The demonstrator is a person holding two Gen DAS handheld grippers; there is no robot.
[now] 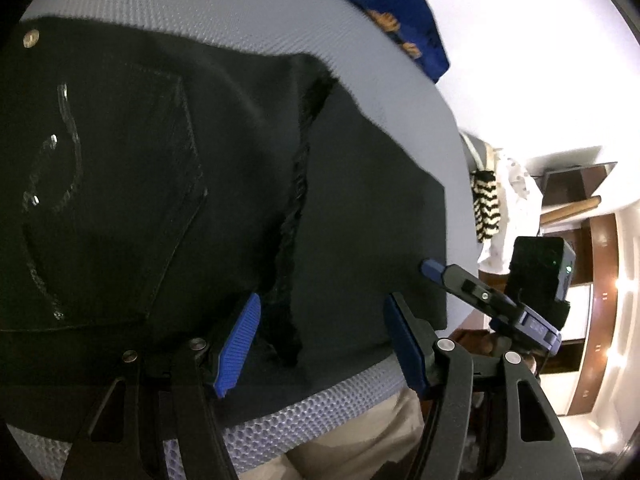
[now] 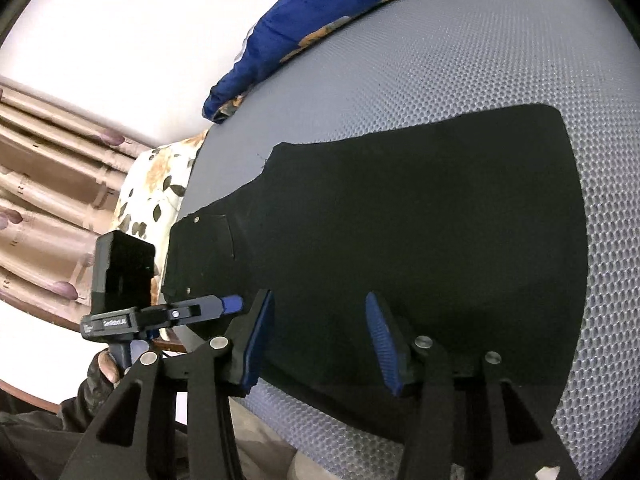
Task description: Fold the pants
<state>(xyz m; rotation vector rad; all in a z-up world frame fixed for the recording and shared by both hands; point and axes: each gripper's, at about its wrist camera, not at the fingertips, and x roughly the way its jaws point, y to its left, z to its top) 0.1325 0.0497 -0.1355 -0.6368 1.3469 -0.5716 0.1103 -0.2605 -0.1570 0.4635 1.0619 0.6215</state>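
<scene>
Black pants (image 1: 200, 184) lie flat on a grey mesh mat (image 1: 200, 8), folded lengthwise, with a back pocket (image 1: 120, 184) and a rivet (image 1: 31, 37) showing at the waist end. My left gripper (image 1: 320, 344) is open, its blue pads just above the near edge of the pants by the dark seam. The right gripper (image 1: 434, 269) shows at the leg edge in this view. In the right wrist view the pants (image 2: 420, 232) spread across the mat (image 2: 480, 60). My right gripper (image 2: 320, 340) is open above their near edge. The left gripper (image 2: 232, 305) shows at the waist end.
A blue patterned blanket (image 2: 304, 28) lies along the mat's far edge, also seen in the left wrist view (image 1: 392, 4). A floral pillow (image 2: 160, 184) and curtains (image 2: 48, 200) are at the left. The person's beige trousers (image 1: 360, 440) are below the mat's near edge.
</scene>
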